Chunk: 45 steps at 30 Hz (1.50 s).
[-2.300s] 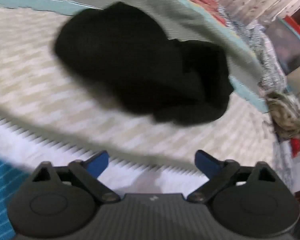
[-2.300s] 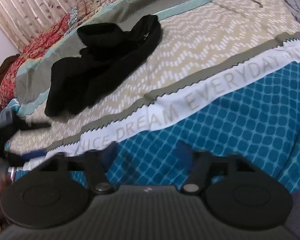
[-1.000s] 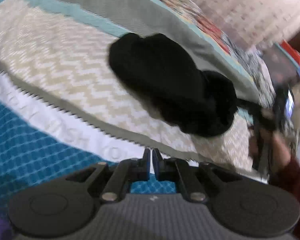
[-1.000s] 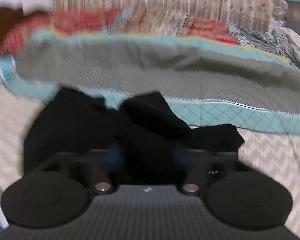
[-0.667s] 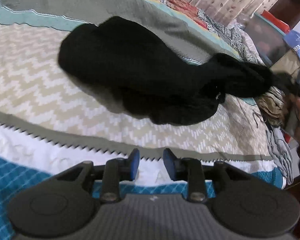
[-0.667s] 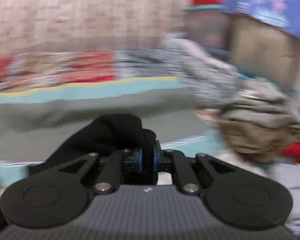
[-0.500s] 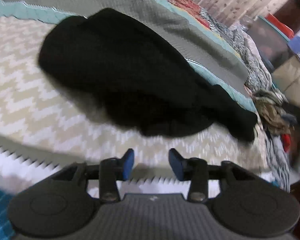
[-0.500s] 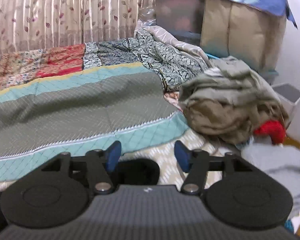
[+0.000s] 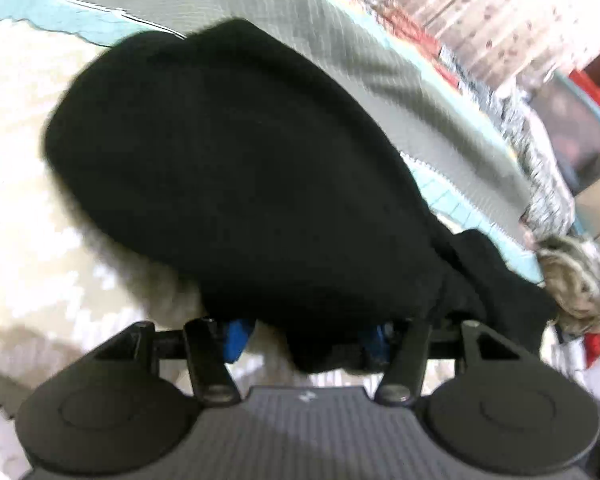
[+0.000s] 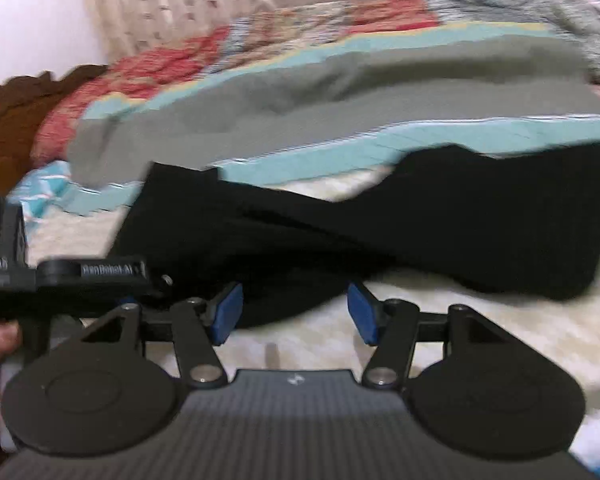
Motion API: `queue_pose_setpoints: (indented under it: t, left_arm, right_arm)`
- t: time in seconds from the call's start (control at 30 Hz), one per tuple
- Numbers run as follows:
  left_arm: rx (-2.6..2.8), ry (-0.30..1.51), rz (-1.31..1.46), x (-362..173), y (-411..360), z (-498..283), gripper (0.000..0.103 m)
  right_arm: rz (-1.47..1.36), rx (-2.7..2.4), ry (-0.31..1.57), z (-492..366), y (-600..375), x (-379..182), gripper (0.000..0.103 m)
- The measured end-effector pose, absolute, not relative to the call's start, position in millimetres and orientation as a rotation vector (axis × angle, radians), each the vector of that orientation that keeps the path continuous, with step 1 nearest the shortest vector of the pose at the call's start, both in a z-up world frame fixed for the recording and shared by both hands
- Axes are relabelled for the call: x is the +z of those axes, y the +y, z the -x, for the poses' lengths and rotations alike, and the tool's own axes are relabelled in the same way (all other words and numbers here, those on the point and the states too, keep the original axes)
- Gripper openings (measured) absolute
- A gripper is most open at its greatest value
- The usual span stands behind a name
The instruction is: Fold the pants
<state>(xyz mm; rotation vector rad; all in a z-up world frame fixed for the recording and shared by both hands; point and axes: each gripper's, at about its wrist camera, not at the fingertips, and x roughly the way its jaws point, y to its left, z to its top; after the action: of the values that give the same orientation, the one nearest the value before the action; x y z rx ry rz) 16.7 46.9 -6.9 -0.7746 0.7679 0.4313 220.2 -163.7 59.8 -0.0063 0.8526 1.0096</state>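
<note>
The black pants (image 9: 236, 184) lie in a rumpled heap on the cream zigzag bedspread (image 9: 24, 200). My left gripper (image 9: 306, 340) is open, its blue pads on either side of a near fold of the pants, which reaches down between them. In the right wrist view the pants (image 10: 440, 220) stretch across the bed just beyond my right gripper (image 10: 294, 314), which is open and empty, low over the bedspread at the pants' near edge. The left gripper's body (image 10: 72, 276) shows at the left of that view, against the pants' left end.
A grey and teal quilt (image 10: 340, 92) lies folded behind the pants, with a patchwork cover (image 10: 228, 48) and curtain beyond. A heap of other clothes (image 9: 576, 284) sits at the bed's right end, near storage boxes (image 9: 580, 120). The frames are motion-blurred.
The right gripper let go of the pants' end, opened and swung back to face them. The left gripper opened wider and moved in until the pants' near fold lies between its pads.
</note>
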Motion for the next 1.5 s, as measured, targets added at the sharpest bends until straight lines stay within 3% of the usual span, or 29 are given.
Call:
queue_pose_setpoints:
  t: [0.1, 0.17, 0.23, 0.37, 0.4, 0.43, 0.53, 0.67, 0.77, 0.8, 0.83, 0.87, 0.97, 1.07, 1.13, 1.23, 1.27, 1.4, 1.5]
  left_arm:
    - [0.443, 0.766, 0.748, -0.8, 38.7, 15.8, 0.054]
    - [0.447, 0.780, 0.687, 3.1, 25.8, 33.2, 0.054]
    - [0.435, 0.784, 0.664, 4.2, 20.5, 49.2, 0.054]
    - [0.410, 0.795, 0.638, 7.9, 11.5, 62.6, 0.055]
    - [0.405, 0.803, 0.623, 9.1, 7.3, 64.0, 0.055]
    - [0.403, 0.809, 0.601, 11.3, 3.8, 63.2, 0.055]
    - [0.397, 0.814, 0.550, 19.3, -0.6, 54.6, 0.057]
    - [0.394, 0.815, 0.527, 27.0, -5.6, 33.4, 0.058]
    - [0.377, 0.803, 0.555, 30.5, -7.2, 15.6, 0.060]
    - [0.375, 0.802, 0.565, 31.0, -8.1, 11.4, 0.062]
    - [0.373, 0.799, 0.580, 31.4, -6.9, 6.8, 0.063]
    - [0.372, 0.795, 0.597, 32.2, -3.7, 1.0, 0.066]
    - [0.351, 0.796, 0.691, 27.9, 10.6, -10.8, 0.075]
    - [0.336, 0.849, 0.804, 12.9, 14.7, -25.5, 0.074]
    - [0.340, 0.835, 0.781, 13.9, 17.8, -44.1, 0.059]
    - [0.373, 0.844, 0.760, 12.6, 20.7, -56.4, 0.018]
    - [0.375, 0.829, 0.758, 18.1, 20.1, -53.6, 0.012]
    - [0.375, 0.736, 0.761, 56.4, 33.0, -28.6, 0.009]
    - [0.397, 0.649, 0.809, 89.5, 44.5, 33.0, 0.009]
  right_arm:
    - [0.127, 1.113, 0.716, -223.5, -120.0, 77.5, 0.062]
    - [0.171, 1.170, 0.709, -235.5, -85.5, 82.2, 0.071]
    - [0.178, 1.228, 0.768, -241.6, -60.8, 74.2, 0.090]
    - [0.273, 1.263, 0.935, -229.6, -8.9, 49.3, 0.090]
    - [0.305, 1.252, 0.974, -223.3, 0.0, 41.2, 0.075]
    - [0.325, 1.246, 0.996, -217.7, 5.7, 35.9, 0.036]
    - [0.273, 1.214, 0.896, -219.9, -2.7, 56.4, 0.018]
    - [-0.015, 0.949, 0.743, -289.9, -56.7, 92.0, 0.014]
    - [-0.209, 0.662, 0.697, -346.7, -113.3, 97.7, 0.019]
    - [-0.201, 0.579, 0.717, -357.9, -127.8, 94.7, 0.030]
    - [-0.181, 0.532, 0.748, -364.9, -142.2, 89.7, 0.053]
    - [-0.173, 0.513, 0.761, -366.6, -157.9, 86.0, 0.061]
    - [-0.184, 0.515, 0.740, -347.5, -213.7, 79.9, 0.063]
    - [-0.264, 0.533, 0.756, -312.8, -264.8, 67.2, 0.063]
    - [-0.349, 0.570, 0.829, -286.2, -292.4, 51.8, 0.063]
    - [-0.430, 0.581, 0.944, -255.8, -312.0, 28.7, 0.063]
    - [-0.440, 0.564, 0.967, -245.0, -318.3, 21.2, 0.063]
    - [-0.488, 0.538, 1.030, -231.4, -318.6, 12.8, 0.063]
    - [-0.547, 0.531, 1.045, -229.6, -317.3, 14.8, 0.063]
